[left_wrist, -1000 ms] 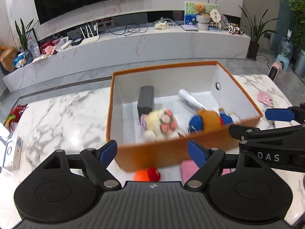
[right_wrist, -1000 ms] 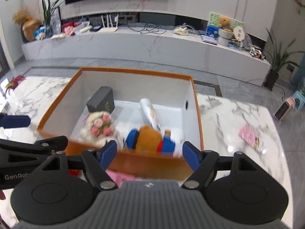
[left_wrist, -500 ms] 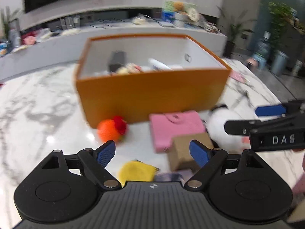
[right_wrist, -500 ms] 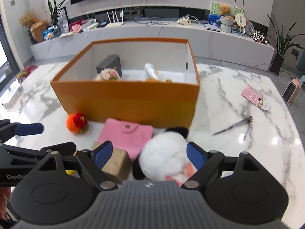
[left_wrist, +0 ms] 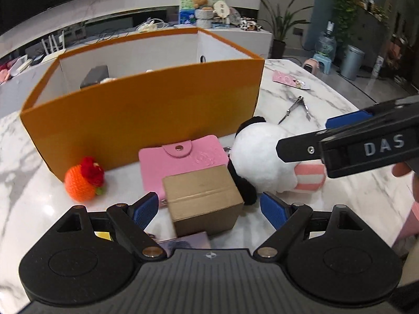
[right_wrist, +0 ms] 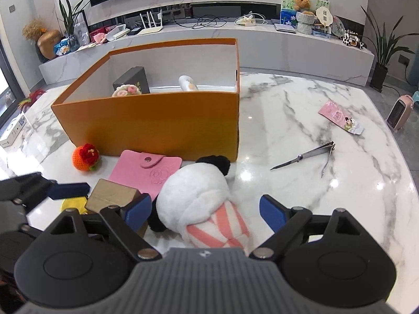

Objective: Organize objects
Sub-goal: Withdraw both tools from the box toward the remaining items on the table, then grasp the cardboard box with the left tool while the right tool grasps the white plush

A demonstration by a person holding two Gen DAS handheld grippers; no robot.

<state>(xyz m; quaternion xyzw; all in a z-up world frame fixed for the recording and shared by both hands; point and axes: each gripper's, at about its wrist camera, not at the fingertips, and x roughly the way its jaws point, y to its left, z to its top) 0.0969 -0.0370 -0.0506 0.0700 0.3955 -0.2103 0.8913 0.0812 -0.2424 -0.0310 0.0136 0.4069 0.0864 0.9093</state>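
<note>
An orange box point(left_wrist: 146, 112) with white inside stands on the marble table point(right_wrist: 301, 120); it holds a dark box point(right_wrist: 132, 79), a flower toy point(right_wrist: 127, 90) and a tube point(right_wrist: 187, 83). In front lie a pink wallet point(left_wrist: 183, 159), a small cardboard box point(left_wrist: 204, 201), a white panda plush point(right_wrist: 199, 198), an orange knitted ball point(left_wrist: 82, 181) and a yellow item point(right_wrist: 73, 204). My left gripper point(left_wrist: 209, 210) is open, its fingers either side of the cardboard box. My right gripper point(right_wrist: 205, 210) is open, straddling the panda plush.
Nail clippers point(right_wrist: 306, 157) and a pink card point(right_wrist: 340, 117) lie on the table to the right. A white packet point(right_wrist: 11, 130) sits at the left edge. A low TV bench point(right_wrist: 209, 41) with clutter runs behind the table.
Both grippers have pulled back from above the orange box and dropped low in front of it. They now sit around the cardboard box and the panda plush.
</note>
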